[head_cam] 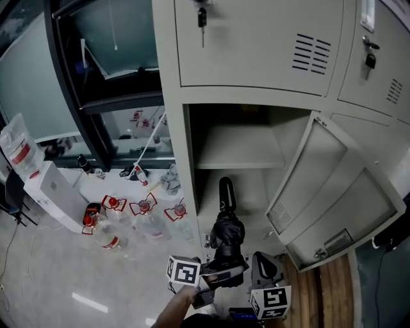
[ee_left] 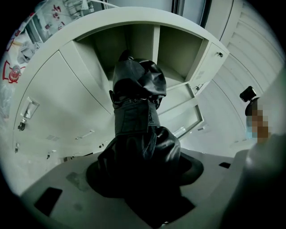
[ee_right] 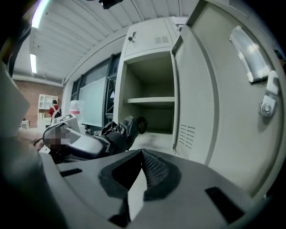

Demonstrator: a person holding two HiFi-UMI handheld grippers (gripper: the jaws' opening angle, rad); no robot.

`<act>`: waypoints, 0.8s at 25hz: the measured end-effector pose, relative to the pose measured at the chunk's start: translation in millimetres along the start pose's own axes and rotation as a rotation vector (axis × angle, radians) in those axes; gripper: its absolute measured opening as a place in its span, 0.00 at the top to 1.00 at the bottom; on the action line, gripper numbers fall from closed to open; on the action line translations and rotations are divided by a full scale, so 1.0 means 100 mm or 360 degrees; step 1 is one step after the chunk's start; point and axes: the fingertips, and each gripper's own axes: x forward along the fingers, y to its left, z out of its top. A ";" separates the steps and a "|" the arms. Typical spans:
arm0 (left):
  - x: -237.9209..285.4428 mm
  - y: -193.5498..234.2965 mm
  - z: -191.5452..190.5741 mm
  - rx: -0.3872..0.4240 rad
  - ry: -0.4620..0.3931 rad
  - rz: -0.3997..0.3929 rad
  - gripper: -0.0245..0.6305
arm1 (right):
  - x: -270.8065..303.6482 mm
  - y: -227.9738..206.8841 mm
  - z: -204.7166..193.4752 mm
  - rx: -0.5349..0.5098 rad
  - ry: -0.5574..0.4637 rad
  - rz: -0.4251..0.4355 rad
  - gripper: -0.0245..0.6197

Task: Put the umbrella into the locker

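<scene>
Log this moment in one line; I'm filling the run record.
left gripper shut on umbrella | right gripper shut, empty | umbrella handle at lower compartment of open locker

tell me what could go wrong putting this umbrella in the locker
1. The left gripper holds the umbrella by one end only, so the long free end could swing and knock the shelf or the locker frame.
2. The open door hangs close beside the right gripper; a bump could swing it into the umbrella's path.

I count one umbrella (head_cam: 226, 234), one left gripper (head_cam: 221, 275) and one right gripper (head_cam: 262, 264), one open locker (head_cam: 172, 128) with a single shelf (head_cam: 240, 150), and two keys (head_cam: 202, 18) in the doors (head_cam: 256, 51) above.
</scene>
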 end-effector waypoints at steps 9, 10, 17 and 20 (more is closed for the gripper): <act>0.11 0.05 0.12 -0.0045 0.0015 -0.0052 0.55 | 0.16 -0.03 0.04 0.0037 0.0000 0.0029 0.96; 0.11 0.06 0.14 -0.0052 0.0009 -0.0050 0.55 | 0.19 -0.03 0.04 0.0035 0.0000 0.0039 0.96; 0.18 0.15 0.27 -0.0142 -0.0050 -0.0075 0.55 | 0.36 -0.07 0.02 0.0034 0.0017 0.0078 0.96; 0.22 0.19 0.33 -0.0113 -0.0051 -0.0081 0.55 | 0.42 -0.11 0.03 0.0042 0.0020 0.0081 0.96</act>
